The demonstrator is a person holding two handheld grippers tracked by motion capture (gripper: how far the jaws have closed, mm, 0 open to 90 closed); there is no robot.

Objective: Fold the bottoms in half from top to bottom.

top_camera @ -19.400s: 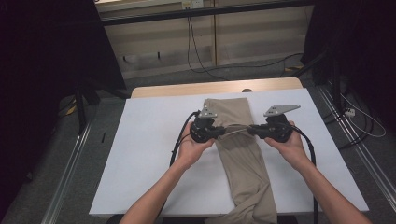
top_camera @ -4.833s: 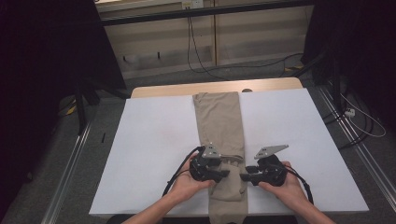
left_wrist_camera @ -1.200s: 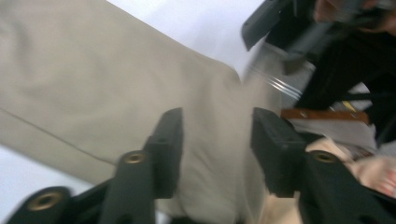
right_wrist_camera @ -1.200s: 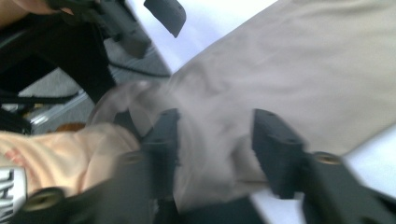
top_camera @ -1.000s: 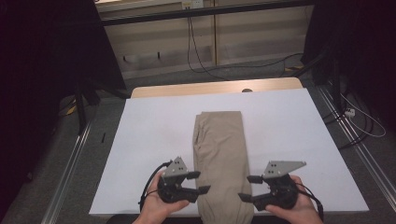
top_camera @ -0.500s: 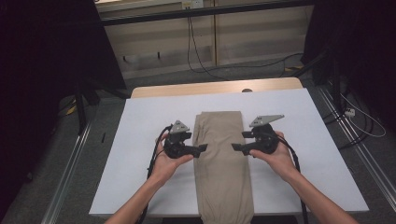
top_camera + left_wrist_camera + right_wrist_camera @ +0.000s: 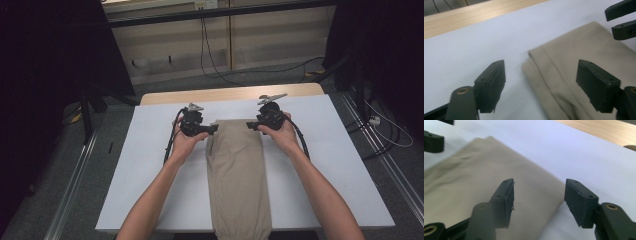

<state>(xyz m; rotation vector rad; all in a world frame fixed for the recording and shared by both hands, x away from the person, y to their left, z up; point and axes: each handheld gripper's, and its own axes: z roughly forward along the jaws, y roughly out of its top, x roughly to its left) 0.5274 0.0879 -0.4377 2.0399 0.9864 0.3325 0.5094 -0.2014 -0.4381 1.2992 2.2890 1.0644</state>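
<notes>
A beige folded cloth [image 7: 237,170] lies lengthwise down the middle of the white table [image 7: 325,165], its near end hanging over the front edge. My left gripper [image 7: 212,129] is at the cloth's far left corner and my right gripper [image 7: 250,125] at its far right corner, pointing at each other. In the left gripper view the left gripper [image 7: 541,67] is open, with the cloth's corner [image 7: 584,50] lying between and beyond the jaws. In the right gripper view the right gripper [image 7: 540,183] is open over the cloth's edge [image 7: 474,177]. Both pairs of jaws have just been closing, without pressing on the cloth.
A wooden strip [image 7: 230,94] runs along the table's far edge. Cables [image 7: 210,45] trail over the floor behind it. Metal rails [image 7: 75,175] flank the table on both sides. White surface lies free left and right of the cloth.
Both hands have moved from the table's near edge up along the cloth's sides to its far corners. The cloth has stayed in place.
</notes>
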